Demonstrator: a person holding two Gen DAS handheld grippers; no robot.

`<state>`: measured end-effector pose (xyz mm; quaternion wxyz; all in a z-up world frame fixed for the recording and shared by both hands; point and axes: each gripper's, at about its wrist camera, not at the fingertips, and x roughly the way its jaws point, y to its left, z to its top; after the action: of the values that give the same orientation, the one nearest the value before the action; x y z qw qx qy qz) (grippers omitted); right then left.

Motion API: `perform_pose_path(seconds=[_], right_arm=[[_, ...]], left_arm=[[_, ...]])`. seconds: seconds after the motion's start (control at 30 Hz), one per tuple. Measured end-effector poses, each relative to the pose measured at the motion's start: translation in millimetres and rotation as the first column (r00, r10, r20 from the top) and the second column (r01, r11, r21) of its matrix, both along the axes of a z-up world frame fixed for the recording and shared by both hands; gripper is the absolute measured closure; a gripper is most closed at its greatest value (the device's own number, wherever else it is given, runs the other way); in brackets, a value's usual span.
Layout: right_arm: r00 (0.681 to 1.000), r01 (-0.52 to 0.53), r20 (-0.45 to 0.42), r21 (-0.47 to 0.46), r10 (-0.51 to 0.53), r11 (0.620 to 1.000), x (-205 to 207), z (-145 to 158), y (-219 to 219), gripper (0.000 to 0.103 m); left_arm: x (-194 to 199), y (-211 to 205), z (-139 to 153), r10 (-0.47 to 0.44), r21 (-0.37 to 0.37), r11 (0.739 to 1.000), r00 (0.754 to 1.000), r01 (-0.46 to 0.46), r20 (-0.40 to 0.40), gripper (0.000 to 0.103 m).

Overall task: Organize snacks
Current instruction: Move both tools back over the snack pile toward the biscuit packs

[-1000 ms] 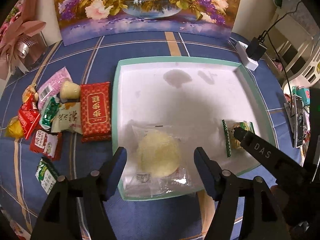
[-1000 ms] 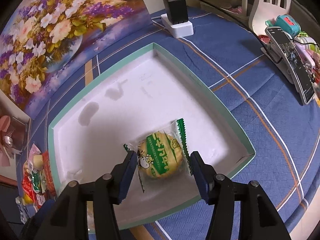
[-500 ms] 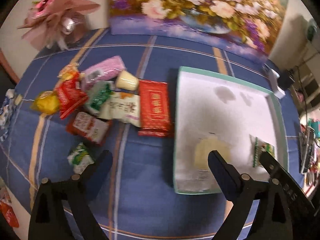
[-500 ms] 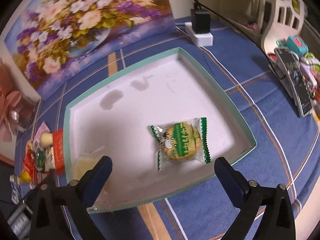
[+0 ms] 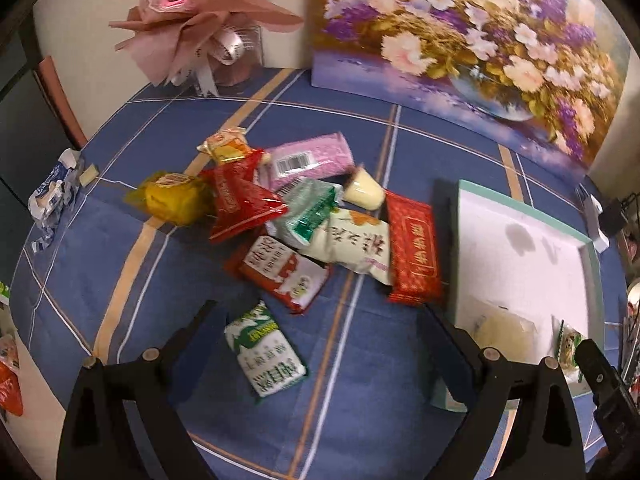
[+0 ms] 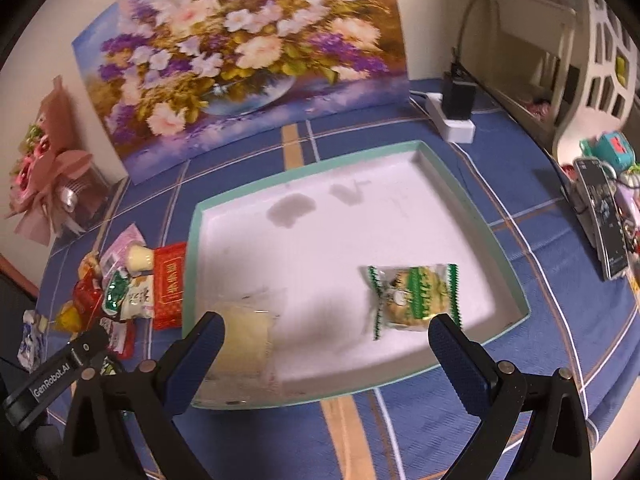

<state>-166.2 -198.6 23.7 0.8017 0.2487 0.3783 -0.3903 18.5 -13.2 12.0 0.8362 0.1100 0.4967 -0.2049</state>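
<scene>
A white tray with a teal rim (image 6: pixel 505 256) (image 5: pixel 520 204) holds a clear-wrapped pale cake (image 6: pixel 244 328) (image 5: pixel 504 330) and a green-wrapped cookie (image 6: pixel 416 296) (image 5: pixel 566 342). A pile of snack packets lies left of the tray: a long red pack (image 5: pixel 412 248), a white pack (image 5: pixel 356 244), a red-white pack (image 5: pixel 280 272), a pink pack (image 5: pixel 308 158), a yellow pack (image 5: pixel 172 196). A green-white packet (image 5: pixel 264 350) lies alone. My left gripper (image 5: pixel 316 316) is open and empty above that packet. My right gripper (image 6: pixel 326 330) is open and empty over the tray's near edge.
A flower painting (image 6: pixel 244 52) leans on the back wall. A pink bouquet (image 5: pixel 200 20) stands at the back left. A power strip with charger (image 6: pixel 456 112) and a phone (image 6: pixel 602 220) sit right of the tray. A crumpled blue-white wrapper (image 5: pixel 52 196) lies far left.
Both grippers let go of their snacks in the tray and drew back. My left gripper swung left to the snack pile. My right gripper opened wide and rose.
</scene>
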Motion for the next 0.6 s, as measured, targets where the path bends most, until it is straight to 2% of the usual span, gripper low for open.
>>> perform_pose_path(seconds=[0.13, 0.37, 0.47, 0.6], right_arm=[[0.999, -0.051, -0.009, -0.012, 0.051, 0.999, 15.2, 0.0, 10.4, 0.000], [0.995, -0.086, 0.048, 0.021, 0.085, 0.996, 40.1, 3.8, 17.0, 0.000], [0.994, -0.104, 0.043, 0.026, 0.102, 0.994, 69.6, 5.3, 13.3, 0.001], [0.986, -0.162, 0.052, 0.016, 0.161, 0.987, 106.2, 17.1, 17.0, 0.001]], left_arm=[[12.8, 14.1, 1.1, 0.057, -0.017, 0.998, 0.998, -0.057, -0.016, 0.007], [42.0, 26.2, -2.5, 0.173, 0.086, 0.981, 0.985, -0.174, 0.022, 0.007], [63.6, 23.9, -5.4, 0.183, 0.086, 0.980, 0.983, -0.182, -0.015, 0.007], [79.4, 28.1, 12.7, 0.184, 0.073, 0.980, 0.982, -0.187, 0.042, 0.007]])
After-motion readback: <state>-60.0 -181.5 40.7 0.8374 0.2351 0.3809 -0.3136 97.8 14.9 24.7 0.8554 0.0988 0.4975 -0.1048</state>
